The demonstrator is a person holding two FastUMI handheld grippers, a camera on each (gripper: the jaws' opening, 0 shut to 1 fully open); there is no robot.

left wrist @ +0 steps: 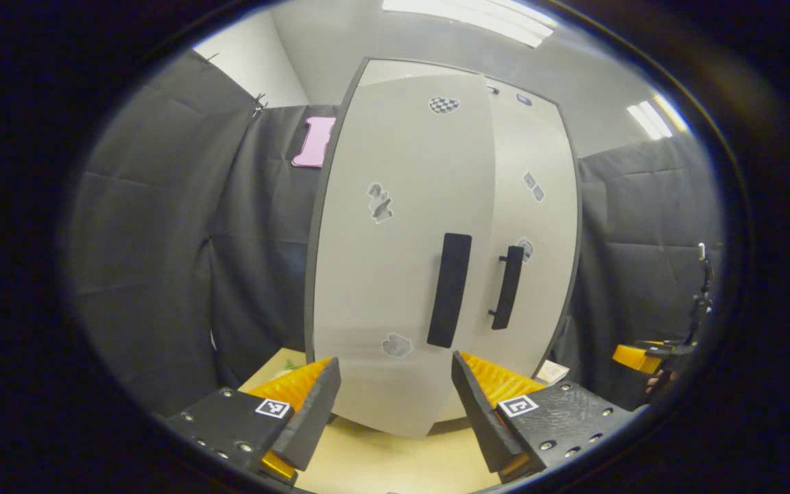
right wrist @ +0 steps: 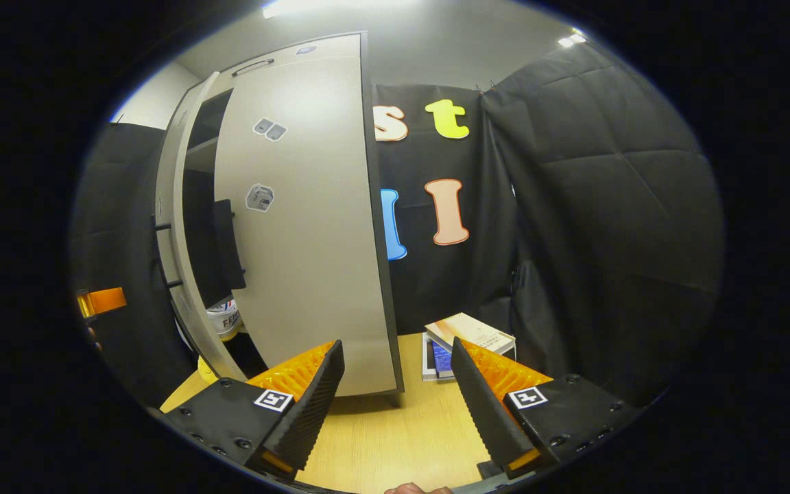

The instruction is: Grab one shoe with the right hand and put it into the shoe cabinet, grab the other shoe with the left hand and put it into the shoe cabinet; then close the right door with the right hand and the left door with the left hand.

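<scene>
The shoe cabinet (left wrist: 436, 261) stands on the pale wooden desk (left wrist: 381, 460) and serves as the landmark. In the left gripper view, the left gripper (left wrist: 395, 405) hangs in front of the cabinet with its fingers (left wrist: 313, 412) spread apart and nothing between them. The left door (left wrist: 402, 240) faces this gripper almost square on, its black handle (left wrist: 450, 289) just above the gap between the fingers. The right door (left wrist: 535, 233) lies just beyond it, with its own black handle (left wrist: 509, 287) beside the first. At the cabinet's right side, low down, part of the right gripper (left wrist: 642, 357) shows orange.

In the right gripper view, the right gripper (right wrist: 398, 405) sits off the cabinet's right front corner, its fingers (right wrist: 484, 405) released and empty. From here the right door (right wrist: 306, 226) stands ajar, and a dark gap between it and the left door (right wrist: 179, 226) shows the inside of the cabinet. Low in that gap a white shoe (right wrist: 222, 317) with lettering rests inside the cabinet; the other shoe cannot be made out. To the right of the cabinet, a few books (right wrist: 467, 336) lie on the desk against the black cloth wall (right wrist: 607, 206).
</scene>
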